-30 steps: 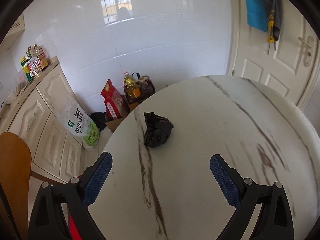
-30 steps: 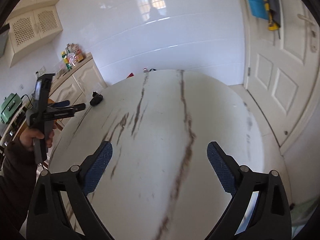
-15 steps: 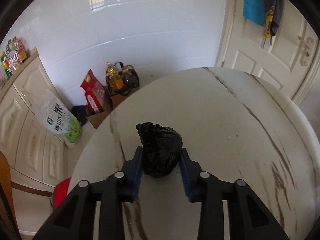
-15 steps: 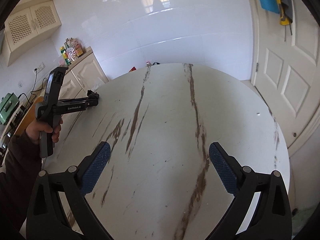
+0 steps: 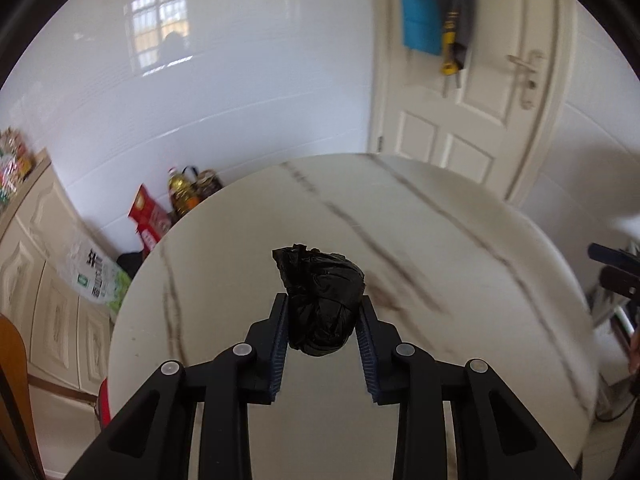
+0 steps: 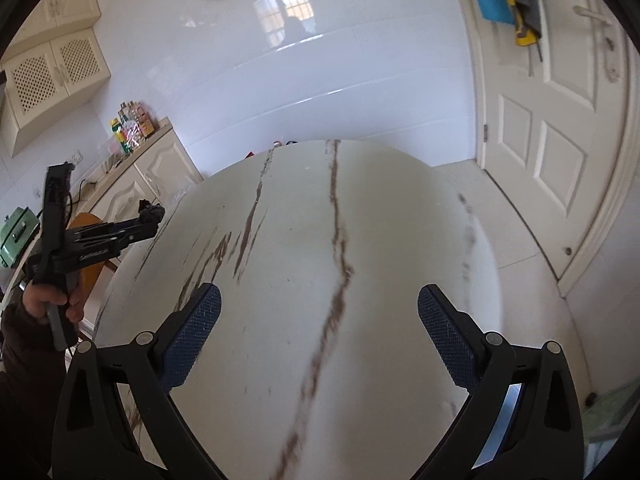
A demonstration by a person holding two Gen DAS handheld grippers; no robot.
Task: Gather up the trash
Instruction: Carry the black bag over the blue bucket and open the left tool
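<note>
A crumpled black plastic bag (image 5: 322,300) is clamped between the blue pads of my left gripper (image 5: 322,334), which holds it above the round white marble table (image 5: 440,248). In the right wrist view the left gripper (image 6: 152,214) shows at the left, lifted over the table's left edge with the black bag (image 6: 154,211) at its tip. My right gripper (image 6: 320,320) is open and empty above the near part of the table (image 6: 360,208).
Cream cabinets (image 5: 28,264) stand at the left, with bags and an oil bottle (image 5: 182,192) on the floor by the white tiled wall. A white door (image 6: 560,120) is at the right. A wooden chair (image 5: 12,380) is at the near left.
My left gripper closed on the black bag and has lifted it off the table. The right gripper stays open and has drifted slightly.
</note>
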